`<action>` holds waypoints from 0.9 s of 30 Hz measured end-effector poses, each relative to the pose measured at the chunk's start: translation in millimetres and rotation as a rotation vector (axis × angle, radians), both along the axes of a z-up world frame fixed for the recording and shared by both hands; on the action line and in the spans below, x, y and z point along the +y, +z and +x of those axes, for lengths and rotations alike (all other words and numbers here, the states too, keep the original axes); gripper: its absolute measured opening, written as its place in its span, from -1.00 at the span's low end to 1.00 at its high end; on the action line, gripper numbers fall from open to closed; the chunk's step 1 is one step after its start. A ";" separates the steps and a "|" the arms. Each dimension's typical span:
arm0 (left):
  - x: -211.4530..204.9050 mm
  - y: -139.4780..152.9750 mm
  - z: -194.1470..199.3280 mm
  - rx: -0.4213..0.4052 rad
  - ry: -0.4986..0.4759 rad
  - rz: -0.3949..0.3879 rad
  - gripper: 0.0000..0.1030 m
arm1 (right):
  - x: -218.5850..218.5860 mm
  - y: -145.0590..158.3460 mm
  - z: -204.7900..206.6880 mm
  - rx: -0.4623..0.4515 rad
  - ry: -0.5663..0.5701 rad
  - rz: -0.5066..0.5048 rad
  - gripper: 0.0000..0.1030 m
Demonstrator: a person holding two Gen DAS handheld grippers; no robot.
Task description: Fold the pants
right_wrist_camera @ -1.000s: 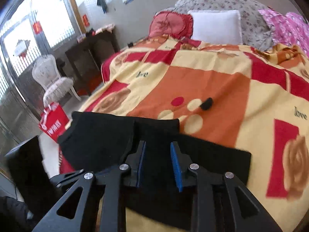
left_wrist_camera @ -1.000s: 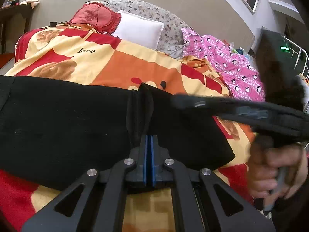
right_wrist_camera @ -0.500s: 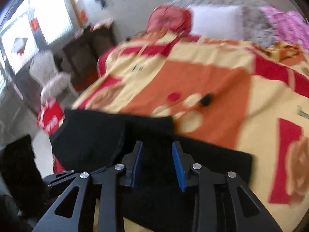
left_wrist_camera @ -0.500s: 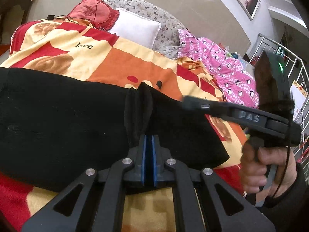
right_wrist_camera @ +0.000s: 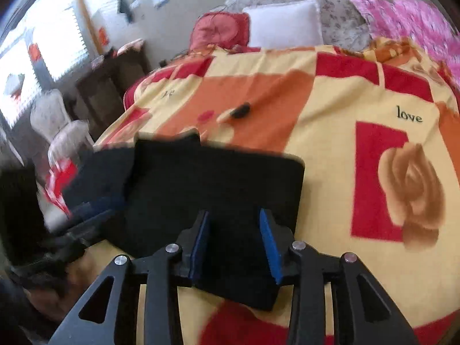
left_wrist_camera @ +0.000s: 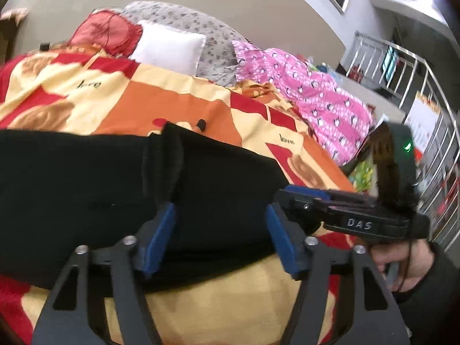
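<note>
Both our claws, left [left_wrist_camera: 220, 237] and right [right_wrist_camera: 234, 244], gape wide, empty, over the pants [left_wrist_camera: 86, 178], which run lengthwise across mid-frame.

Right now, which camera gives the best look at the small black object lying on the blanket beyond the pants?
The right wrist view. The small black object lies in the open on the blanket, clear of the pants. In the left wrist view only its top peeks over the pants' far edge.

Bed [right_wrist_camera: 330, 92]; black pants [right_wrist_camera: 218, 184] on it
</note>
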State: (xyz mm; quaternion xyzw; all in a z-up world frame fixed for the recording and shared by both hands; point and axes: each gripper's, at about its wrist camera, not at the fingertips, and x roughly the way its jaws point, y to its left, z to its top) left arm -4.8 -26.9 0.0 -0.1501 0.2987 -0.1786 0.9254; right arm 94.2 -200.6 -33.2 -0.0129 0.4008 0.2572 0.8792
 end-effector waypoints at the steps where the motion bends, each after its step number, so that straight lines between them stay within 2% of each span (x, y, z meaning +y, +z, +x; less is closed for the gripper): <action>1: -0.9 1.3 -1.2 -0.003 0.005 0.007 0.28 | 0.8 2.8 -2.9 0.002 -0.002 -0.009 -0.27; 3: 5.4 5.3 -4.3 -0.005 0.010 -0.032 0.29 | -1.8 17.0 -1.5 0.009 -0.022 0.012 -0.27; 5: 18.9 13.7 -11.8 -0.002 0.049 -0.082 0.30 | -12.9 37.2 2.0 -0.066 -0.058 0.057 -0.22; 6: 28.0 18.8 -18.8 -0.014 0.080 -0.104 0.33 | -13.2 41.8 9.3 -0.103 -0.084 0.055 -0.04; 7: 36.4 22.7 -25.3 -0.024 0.105 -0.118 0.45 | -20.7 47.8 15.2 -0.164 -0.134 0.033 0.20; 8: 49.7 27.1 -35.9 -0.035 0.143 -0.139 0.58 | -25.2 49.2 22.1 -0.198 -0.168 0.000 0.29; 9: 65.0 30.5 -47.6 -0.040 0.184 -0.161 0.62 | -31.3 48.6 28.8 -0.232 -0.221 -0.051 0.35; 11: 94.3 34.5 -68.9 -0.039 0.253 -0.198 0.64 | -47.1 41.0 41.1 -0.217 -0.281 -0.061 0.35; 13: 125.6 35.1 -88.5 -0.040 0.334 -0.228 0.68 | -70.1 27.0 45.1 -0.181 -0.315 0.023 0.35; 14: 144.5 32.9 -97.7 -0.035 0.400 -0.263 0.70 | -80.3 17.9 46.2 -0.135 -0.332 0.064 0.35; 15: 162.3 28.7 -103.6 -0.028 0.459 -0.312 0.70 | -90.3 9.5 49.9 -0.063 -0.350 0.115 0.26; 16: 174.2 23.8 -105.6 -0.024 0.499 -0.355 0.70 | -98.1 6.2 52.6 -0.031 -0.366 0.148 0.25; 18: 198.8 6.3 -102.1 0.019 0.572 -0.478 0.70 | -108.5 8.7 50.6 -0.070 -0.394 0.181 0.28; 20: 211.9 -12.3 -93.1 0.067 0.586 -0.612 0.70 | -106.6 7.4 49.5 -0.073 -0.366 0.180 0.28; 23: 214.5 -34.7 -78.3 0.113 0.570 -0.754 0.70 | -94.6 8.0 47.5 -0.086 -0.308 0.129 0.28; 25: 214.1 -44.6 -70.2 0.136 0.552 -0.814 0.70 | -86.7 8.8 49.7 -0.092 -0.276 0.103 0.28; 27: 218.2 -50.6 -63.2 0.127 0.548 -0.840 0.70 | -85.3 7.2 51.2 -0.090 -0.275 0.099 0.28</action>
